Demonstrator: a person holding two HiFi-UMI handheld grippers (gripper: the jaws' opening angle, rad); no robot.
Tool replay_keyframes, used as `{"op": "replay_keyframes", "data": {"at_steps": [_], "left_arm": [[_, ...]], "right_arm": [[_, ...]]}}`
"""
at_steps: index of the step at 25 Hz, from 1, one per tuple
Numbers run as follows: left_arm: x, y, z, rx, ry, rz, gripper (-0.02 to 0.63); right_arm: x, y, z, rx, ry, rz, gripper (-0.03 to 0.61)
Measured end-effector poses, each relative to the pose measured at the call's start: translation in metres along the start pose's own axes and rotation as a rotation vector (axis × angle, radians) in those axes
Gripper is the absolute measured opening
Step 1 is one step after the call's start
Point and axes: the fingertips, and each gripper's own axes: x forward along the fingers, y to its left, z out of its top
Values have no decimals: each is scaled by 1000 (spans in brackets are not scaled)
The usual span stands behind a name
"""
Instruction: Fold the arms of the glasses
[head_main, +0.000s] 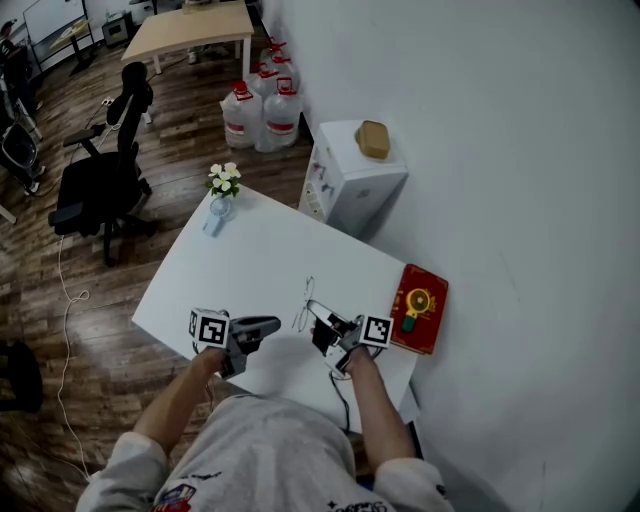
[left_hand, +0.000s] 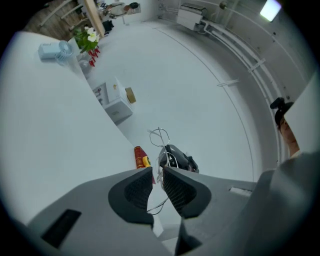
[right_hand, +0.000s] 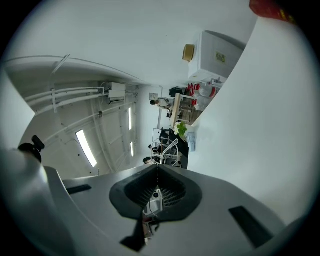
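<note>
Thin wire-frame glasses (head_main: 303, 305) hang just above the white table (head_main: 230, 280), held between my two grippers. My right gripper (head_main: 322, 330) is shut on one end of the glasses; in the right gripper view its pads meet (right_hand: 158, 170) with the wire rims (right_hand: 169, 147) sticking out beyond them. My left gripper (head_main: 272, 326) points level at the glasses from the left. In the left gripper view its jaws (left_hand: 157, 175) stand a narrow gap apart. A thin wire arm (left_hand: 156, 206) runs through the gap without being pinched. The rims (left_hand: 159, 135) and my right gripper (left_hand: 180, 159) lie just past it.
A red box (head_main: 420, 308) lies at the table's right edge by the wall. A small vase of flowers (head_main: 224, 180) and a pale blue fan (head_main: 215, 215) stand at the far corner. Beyond are a white cabinet (head_main: 355, 175), water jugs (head_main: 262, 110) and an office chair (head_main: 105, 180).
</note>
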Motion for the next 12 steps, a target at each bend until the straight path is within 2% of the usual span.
{"op": "replay_keyframes", "data": {"at_steps": [2, 4, 6, 9, 12], "left_arm": [[-8, 15, 2, 27, -8, 76, 52], [-17, 31, 10, 89, -20, 185, 52], [-26, 44, 26, 179, -44, 307, 52], [-39, 51, 54, 313, -93, 457, 50], [-46, 48, 74, 475, -94, 583, 17]], "right_arm": [[-3, -3, 1, -34, 8, -31, 9], [-7, -8, 1, -76, 21, -79, 9], [-7, -6, 3, -128, 29, -79, 9], [-4, 2, 7, -184, 23, -35, 9], [-9, -2, 7, -166, 12, -65, 9]]}}
